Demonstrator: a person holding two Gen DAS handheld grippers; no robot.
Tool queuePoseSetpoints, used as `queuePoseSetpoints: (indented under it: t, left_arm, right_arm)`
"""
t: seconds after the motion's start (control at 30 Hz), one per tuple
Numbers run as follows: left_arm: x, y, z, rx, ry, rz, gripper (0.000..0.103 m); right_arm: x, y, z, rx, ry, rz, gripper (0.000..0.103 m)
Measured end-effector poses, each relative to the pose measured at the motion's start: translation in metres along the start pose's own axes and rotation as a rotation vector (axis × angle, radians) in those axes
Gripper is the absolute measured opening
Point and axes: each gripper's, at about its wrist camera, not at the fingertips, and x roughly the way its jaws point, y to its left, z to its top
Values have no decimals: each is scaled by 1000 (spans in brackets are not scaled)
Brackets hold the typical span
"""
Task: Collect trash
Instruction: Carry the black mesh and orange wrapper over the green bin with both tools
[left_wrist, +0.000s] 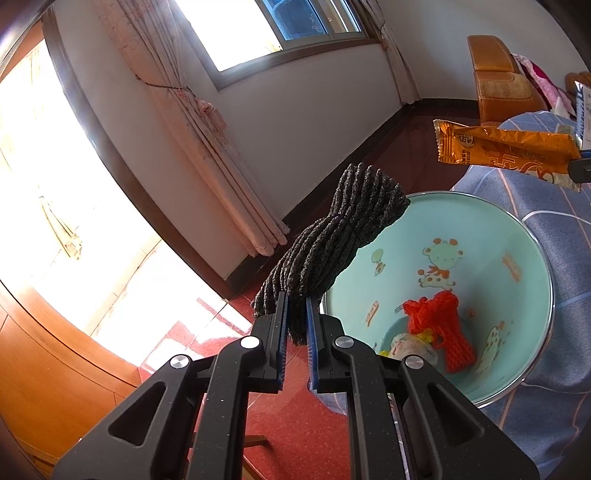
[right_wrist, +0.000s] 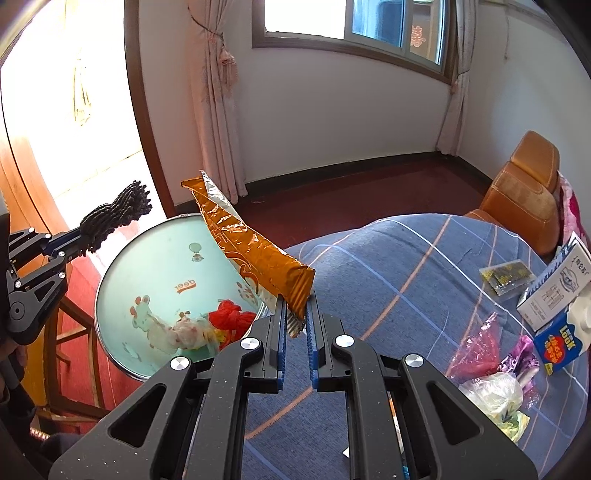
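- Right now my right gripper is clenched on the bottom seam of the orange snack wrapper; its long axis runs up and to the left from my fingers, so the free top end leans over the rim of the teal bin.
- Meanwhile my left gripper is clamped on the dark foam net, which stands up and to the right from the fingers, its upper end reaching over the near rim of the same bin.
- Both pieces point toward the bin mouth, which lies to the right of my left claw and to the left of my right one. I judge the left the nearer, just beside the rim.
- Inside the bin lie an orange-red net and a crumpled plastic bag.
- Farther right on the checked blue cover, more trash waits: a blue carton, a white box, a pink wrapper.
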Motion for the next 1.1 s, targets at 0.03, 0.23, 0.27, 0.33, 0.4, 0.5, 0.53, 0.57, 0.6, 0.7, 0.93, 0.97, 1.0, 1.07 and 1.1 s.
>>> queuePoseSetpoints:
  t: [0.03,0.23,0.27,0.33,0.4,0.5,0.53,0.57,0.6,0.7,0.93,0.97,1.0,1.07,1.1]
  left_arm:
    - [0,0,0,2,1,1,9]
    - [1,-2,-1,9,0,2,9]
    - [1,-2,-1,11,-1,3,9]
    - [1,-3,-1,13,2,0,9]
    - [1,-3,-1,13,2,0,9]
    - [1,-3,-1,14,2,-3,9]
    - [1,-3,-1,14,2,-3,9]
    - [1,-3,-1,14,2,-4,9]
    - [2,-3,-1,14,3,-5,9]
    - [1,-3,-1,13,2,-5,9]
    - [0,-4,-1,14,1,-8,9]
    - [0,-4,-1,15,1,-8,9]
    - [0,-4,-1,15,1,-8,9]
    - [0,-4,-1,15,2,-9,9]
    - [0,-4,-1,15,1,-9,9]
  right_arm:
    - [0,1,0,-3,1,1,10]
    - [3,4,-1,-13,11,3,10]
    - [3,4,0,-15,12,2,10]
    - [4,4,0,-20,14,2,10]
    - [5,5,1,-23,17,0,10]
    - [5,7,3,-25,17,2,10]
    - [5,8,3,-26,17,2,10]
    - [6,9,4,-27,18,2,10]
    - [6,9,3,-29,18,3,10]
    - [6,10,3,-33,19,5,10]
    - [7,11,3,-36,21,6,10]
    - [7,11,3,-37,21,7,10]
    - [7,11,3,-38,21,7,10]
    - [8,12,3,-41,22,7,10]
    - [8,12,3,-42,22,7,10]
